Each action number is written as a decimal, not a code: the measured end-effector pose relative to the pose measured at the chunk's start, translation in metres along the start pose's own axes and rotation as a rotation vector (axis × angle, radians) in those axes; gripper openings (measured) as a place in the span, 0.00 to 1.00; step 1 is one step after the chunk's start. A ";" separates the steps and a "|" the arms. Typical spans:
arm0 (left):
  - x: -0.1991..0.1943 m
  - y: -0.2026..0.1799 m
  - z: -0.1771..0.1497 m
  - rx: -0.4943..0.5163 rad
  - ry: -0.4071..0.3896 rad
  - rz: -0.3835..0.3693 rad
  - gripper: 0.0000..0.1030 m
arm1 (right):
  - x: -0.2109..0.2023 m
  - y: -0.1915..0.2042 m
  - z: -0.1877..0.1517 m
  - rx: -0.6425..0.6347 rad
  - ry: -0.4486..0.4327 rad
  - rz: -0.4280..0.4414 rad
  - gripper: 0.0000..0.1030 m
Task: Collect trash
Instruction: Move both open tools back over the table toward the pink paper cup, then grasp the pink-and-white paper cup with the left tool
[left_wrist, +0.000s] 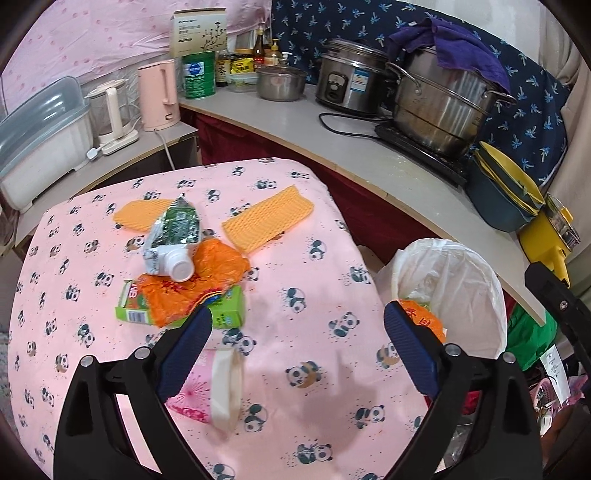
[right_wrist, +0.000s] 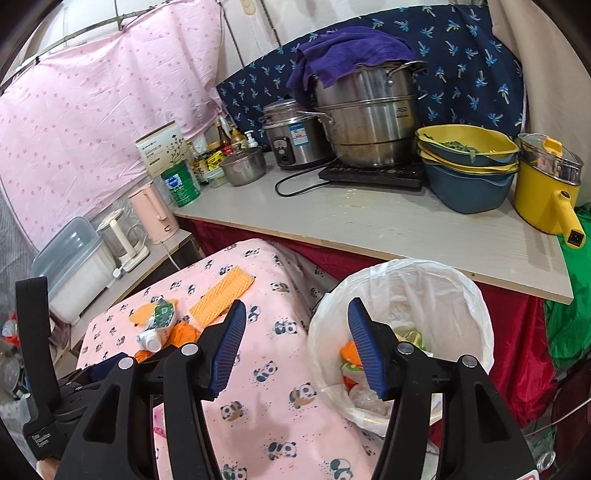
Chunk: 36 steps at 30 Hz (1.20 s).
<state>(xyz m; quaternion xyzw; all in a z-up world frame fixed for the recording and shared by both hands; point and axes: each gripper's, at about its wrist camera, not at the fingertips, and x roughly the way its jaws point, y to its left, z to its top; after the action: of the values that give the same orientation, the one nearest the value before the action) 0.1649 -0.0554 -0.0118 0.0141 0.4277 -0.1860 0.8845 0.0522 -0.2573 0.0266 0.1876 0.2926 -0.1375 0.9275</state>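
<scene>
While both grippers stand empty, the left gripper (left_wrist: 297, 332) spread wide over the panda tablecloth (left_wrist: 314, 398) and the right gripper (right_wrist: 295, 347) about half open beside the bin, the job looks partly done. Nearest the left jaws a pink paper cup (left_wrist: 218, 387) lies on its side. Beyond it wait a green carton (left_wrist: 142, 304), an orange wrapper (left_wrist: 207, 273) and a crumpled pouch with a white cap (left_wrist: 171, 236), all piled touching. Just off the table's edge, the white-lined trash bin (right_wrist: 424, 295) already holds orange and green scraps and clear plastic. Two orange cloths (left_wrist: 269, 218) lie farther back.
</scene>
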 end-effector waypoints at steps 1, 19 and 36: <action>0.000 0.004 -0.001 -0.005 0.003 0.005 0.87 | 0.000 0.004 -0.001 -0.003 0.003 0.006 0.54; 0.027 0.090 -0.061 -0.092 0.158 0.068 0.89 | 0.019 0.054 -0.025 -0.059 0.071 0.078 0.55; 0.064 0.093 -0.079 -0.077 0.225 0.047 0.83 | 0.059 0.089 -0.055 -0.107 0.177 0.099 0.55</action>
<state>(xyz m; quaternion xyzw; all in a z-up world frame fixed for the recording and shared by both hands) 0.1732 0.0250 -0.1232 0.0109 0.5306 -0.1461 0.8349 0.1042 -0.1629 -0.0268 0.1636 0.3709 -0.0585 0.9123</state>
